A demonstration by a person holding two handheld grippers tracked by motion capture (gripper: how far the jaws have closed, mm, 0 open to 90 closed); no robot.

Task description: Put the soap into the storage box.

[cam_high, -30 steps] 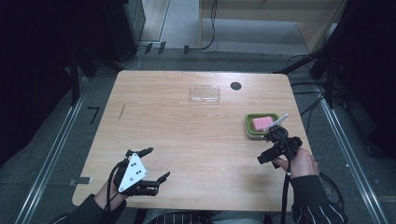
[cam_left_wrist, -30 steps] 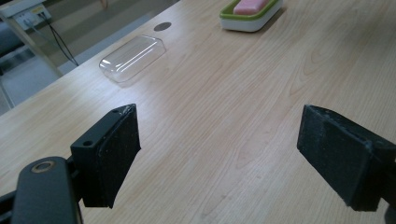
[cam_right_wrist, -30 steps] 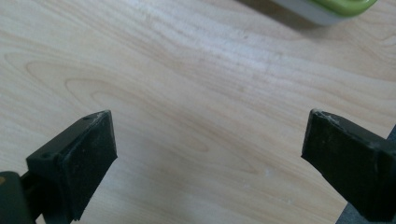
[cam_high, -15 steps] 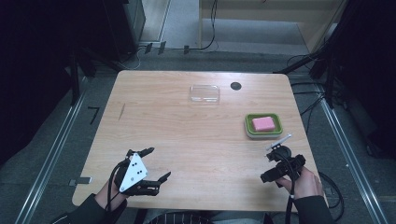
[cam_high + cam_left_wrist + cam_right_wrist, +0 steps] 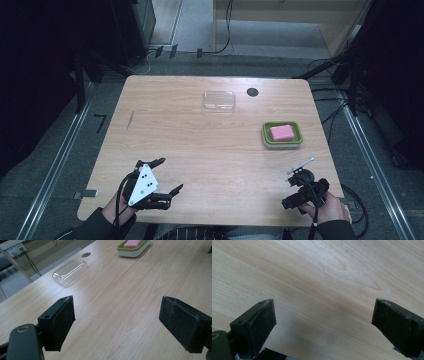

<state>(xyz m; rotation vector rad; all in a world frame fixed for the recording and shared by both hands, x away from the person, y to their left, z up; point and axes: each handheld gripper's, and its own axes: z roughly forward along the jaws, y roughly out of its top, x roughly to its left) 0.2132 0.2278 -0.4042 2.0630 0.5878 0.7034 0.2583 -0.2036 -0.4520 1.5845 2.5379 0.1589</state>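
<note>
- Soap dish (image 5: pixel 282 145) parked on the right half of the tabletop (image 5: pixel 200 145), green rim up, well apart from both hands and untouched.
- Left hand-held gripper (image 5: pixel 117 322) released – jaws spread wide, nothing between them – hovering low over the near left corner, aimed across the wood toward the far side.
- Right hand-held gripper (image 5: pixel 324 315) likewise released and empty, tilted down at bare wood near the front right edge, nearer to the dish than the other.
- Clear lid (image 5: pixel 219 100) lying near the far edge, well apart from the dish; probably the next pick.
- Likely trouble: smooth, shallow plastic lying flat on wood, so jaws closing too high could skate off or push it toward the far edge.
- Further risk: lowering it crooked could nudge the dish or catch on the pink soap (image 5: pixel 282 132) inside.
- Small dark hole (image 5: pixel 252 92) just beside the lid – no obstacle.
- Open wood between hands and both things; nothing blocking either reach.
</note>
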